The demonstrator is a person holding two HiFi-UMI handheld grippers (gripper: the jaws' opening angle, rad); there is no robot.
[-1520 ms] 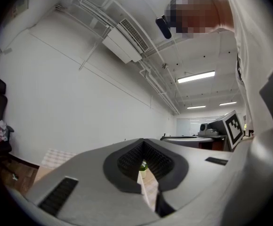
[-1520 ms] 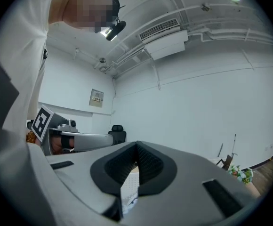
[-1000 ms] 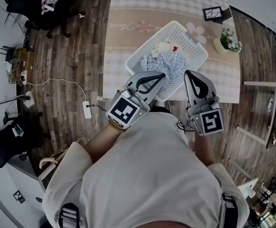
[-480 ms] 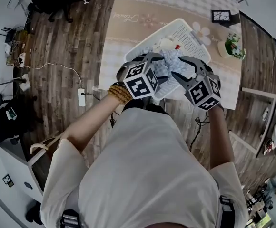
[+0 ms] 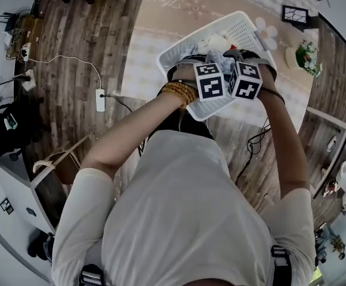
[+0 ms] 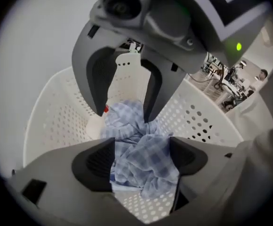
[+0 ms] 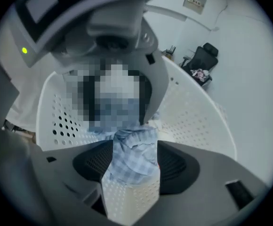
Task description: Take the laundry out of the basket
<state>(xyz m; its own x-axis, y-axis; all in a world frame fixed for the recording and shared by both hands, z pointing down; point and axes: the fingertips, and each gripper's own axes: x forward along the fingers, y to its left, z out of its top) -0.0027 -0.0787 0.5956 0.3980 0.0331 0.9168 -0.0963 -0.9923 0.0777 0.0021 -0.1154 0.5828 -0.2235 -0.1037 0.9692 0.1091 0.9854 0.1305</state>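
Note:
A white perforated laundry basket [image 5: 168, 57] stands on the table in front of me. Both grippers hang over it, and their marker cubes [image 5: 210, 81] almost touch. A crumpled blue checked cloth [image 6: 141, 168] lies in the basket with a white garment [image 5: 213, 42] behind it. My left gripper [image 6: 141, 147] points down into the basket; its jaws are opening wide with the checked cloth between them. My right gripper [image 7: 132, 157] faces it from the other side. Its jaws are opening too, with a fold of the same cloth [image 7: 129, 161] between them. Nothing is lifted.
The basket sits near the front edge of a table with a checked tablecloth [image 5: 152, 37]. A potted plant [image 5: 306, 53] and a small picture frame [image 5: 295, 14] stand at the table's right. A power strip [image 5: 100, 100] and cable lie on the wooden floor to the left.
Both grippers have moved forward from in front of my chest to down inside the basket. Their jaws, shut a second ago, now stand apart around the checked cloth.

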